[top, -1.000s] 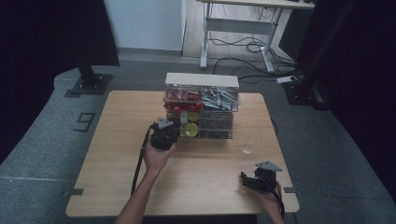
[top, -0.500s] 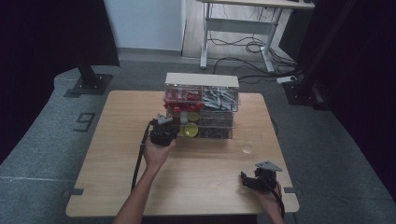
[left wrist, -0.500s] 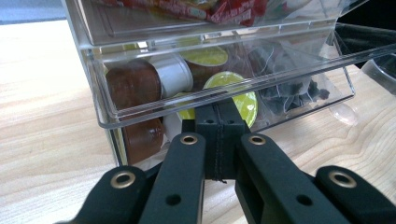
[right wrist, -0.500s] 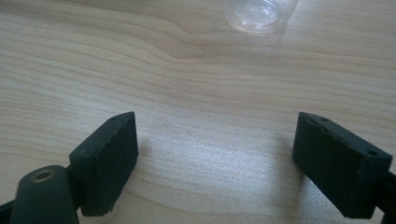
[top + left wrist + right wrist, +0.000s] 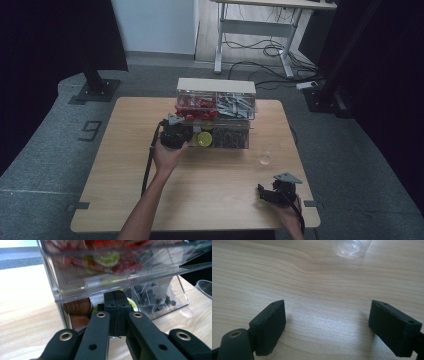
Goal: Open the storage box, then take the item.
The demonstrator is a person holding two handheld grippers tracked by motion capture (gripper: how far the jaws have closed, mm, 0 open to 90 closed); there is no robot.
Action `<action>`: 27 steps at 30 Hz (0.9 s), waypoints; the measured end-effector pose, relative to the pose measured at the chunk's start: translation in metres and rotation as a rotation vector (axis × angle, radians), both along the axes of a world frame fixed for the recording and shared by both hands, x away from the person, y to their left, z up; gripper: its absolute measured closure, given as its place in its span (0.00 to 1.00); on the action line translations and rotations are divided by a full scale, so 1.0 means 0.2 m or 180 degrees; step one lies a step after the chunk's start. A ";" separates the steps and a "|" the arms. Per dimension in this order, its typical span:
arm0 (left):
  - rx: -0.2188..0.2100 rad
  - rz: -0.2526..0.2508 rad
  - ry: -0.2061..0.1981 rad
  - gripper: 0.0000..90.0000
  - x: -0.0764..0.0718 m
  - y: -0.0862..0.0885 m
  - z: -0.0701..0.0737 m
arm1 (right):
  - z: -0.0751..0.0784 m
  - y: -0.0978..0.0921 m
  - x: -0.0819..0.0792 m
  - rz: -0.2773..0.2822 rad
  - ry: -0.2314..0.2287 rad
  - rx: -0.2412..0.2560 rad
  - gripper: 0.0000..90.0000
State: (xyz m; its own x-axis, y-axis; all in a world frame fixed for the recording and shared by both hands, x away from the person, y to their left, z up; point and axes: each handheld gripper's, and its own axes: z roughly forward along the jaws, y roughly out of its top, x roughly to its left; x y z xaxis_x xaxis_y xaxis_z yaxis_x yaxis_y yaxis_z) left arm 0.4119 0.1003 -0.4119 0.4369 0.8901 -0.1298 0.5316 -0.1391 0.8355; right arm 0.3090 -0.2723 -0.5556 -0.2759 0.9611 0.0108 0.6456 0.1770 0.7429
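Left gripper [image 5: 116,315] eased slightly nearer the clear organizer [image 5: 216,114] since 1.0 s earlier; pads pressed together, nothing visibly held. Lower drawer [image 5: 160,302] just beyond fingertips: light, stiff, slippery plastic; best taken at front lip. Right gripper [image 5: 327,327] spread wide, idle near cup [image 5: 351,247].

A grey floor mat [image 5: 75,135] left of the table is showing a dark "9" mark [image 5: 90,131]; nothing else is reading clearly.

Clear 2-tier organizer [image 5: 216,112] upright at table's far edge; lower drawer [image 5: 117,277] pulled out.
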 end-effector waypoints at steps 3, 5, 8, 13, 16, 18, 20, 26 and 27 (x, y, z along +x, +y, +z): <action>0.0027 0.0002 0.0001 1.00 0.01 0.00 0.02 | 0.00 0.00 0.00 0.0002 -0.0002 -0.0001 0.16; 0.0024 0.0005 -0.0005 1.00 0.02 -0.01 0.02 | 0.00 0.00 0.00 0.0000 -0.0002 0.0001 0.16; 0.0029 -0.0001 0.0008 1.00 0.03 -0.01 0.03 | 0.00 0.00 0.00 -0.0001 -0.0001 0.0002 0.16; 0.0003 -0.0011 0.0010 1.00 0.03 -0.01 0.03 | 0.00 0.00 0.00 -0.0001 0.0000 0.0002 0.16; -0.0005 -0.0013 0.0008 1.00 0.03 -0.02 0.03 | 0.00 0.00 0.00 0.0002 0.0000 0.0001 0.16; -0.0020 -0.0019 0.0014 1.00 0.03 -0.01 0.02 | 0.00 0.00 0.00 -0.0007 -0.0001 0.0006 0.16; -0.0023 -0.0022 0.0017 1.00 0.03 -0.01 0.02 | 0.00 0.00 0.00 -0.0002 -0.0006 0.0006 0.17; -0.0029 -0.0037 0.0023 1.00 0.03 -0.02 0.02 | 0.00 0.01 -0.01 0.0054 -0.0042 -0.0011 0.22; -0.0032 -0.0040 0.0023 1.00 0.03 -0.02 0.01 | 0.00 0.01 -0.01 0.0057 -0.0049 -0.0007 0.23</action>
State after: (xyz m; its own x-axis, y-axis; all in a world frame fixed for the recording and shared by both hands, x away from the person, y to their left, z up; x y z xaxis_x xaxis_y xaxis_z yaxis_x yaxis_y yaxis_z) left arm 0.4176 0.0971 -0.4091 0.4472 0.8831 -0.1418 0.5357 -0.1375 0.8331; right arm 0.3066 -0.2710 -0.5550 -0.2933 0.9560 0.0045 0.6307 0.1900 0.7524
